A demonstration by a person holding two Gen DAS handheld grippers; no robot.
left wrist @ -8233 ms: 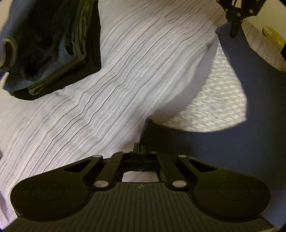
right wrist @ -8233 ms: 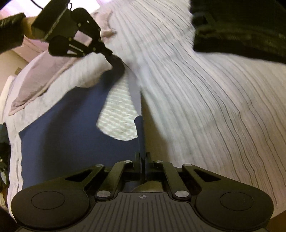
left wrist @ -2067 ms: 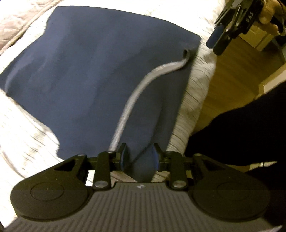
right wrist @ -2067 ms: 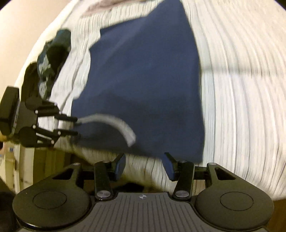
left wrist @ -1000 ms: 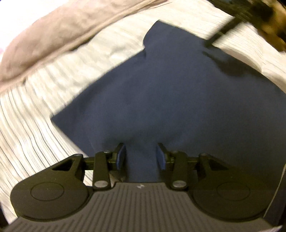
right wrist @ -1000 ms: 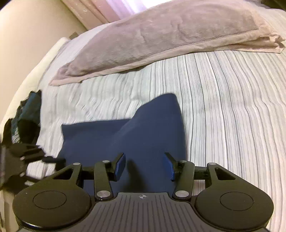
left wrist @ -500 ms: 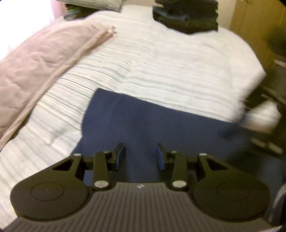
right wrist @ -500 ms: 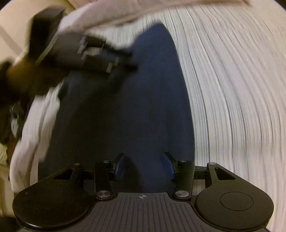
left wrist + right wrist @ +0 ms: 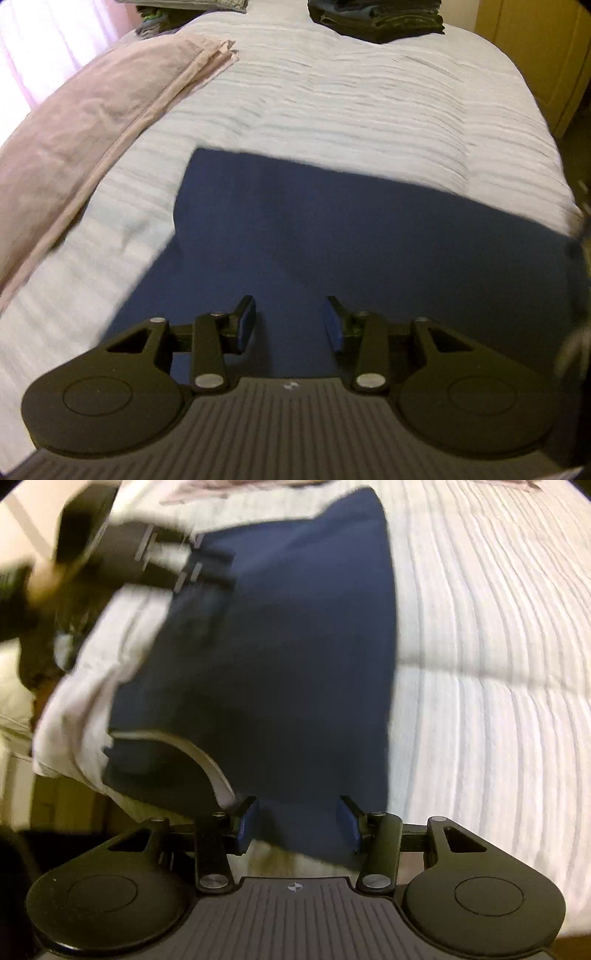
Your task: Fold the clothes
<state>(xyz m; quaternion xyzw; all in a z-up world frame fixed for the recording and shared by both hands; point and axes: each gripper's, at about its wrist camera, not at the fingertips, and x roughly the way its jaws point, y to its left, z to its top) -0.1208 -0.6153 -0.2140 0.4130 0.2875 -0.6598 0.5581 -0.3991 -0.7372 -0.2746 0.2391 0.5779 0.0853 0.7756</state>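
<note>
A navy blue garment (image 9: 332, 236) lies flat on the striped bed near its front edge. In the right wrist view the same garment (image 9: 288, 646) shows a pale neckline band at its near left corner. My left gripper (image 9: 290, 323) hovers open over the garment's near part, with nothing between its fingers. Over the garment's near edge by the bed's side, my right gripper (image 9: 298, 823) is also open and holds nothing. Blurred, the left gripper (image 9: 207, 568) appears in the right wrist view above the garment's far left part.
A pink pillow (image 9: 81, 125) lies at the left of the bed. Folded dark clothes (image 9: 376, 16) are stacked at the far end, with another pile (image 9: 184, 7) left of them. A wooden cabinet (image 9: 535, 48) stands at the right. Bare striped bedding (image 9: 491, 664) spreads right of the garment.
Both grippers let go of the garment, which now lies flat on the bed. Over the last second they swung across it, open all the while.
</note>
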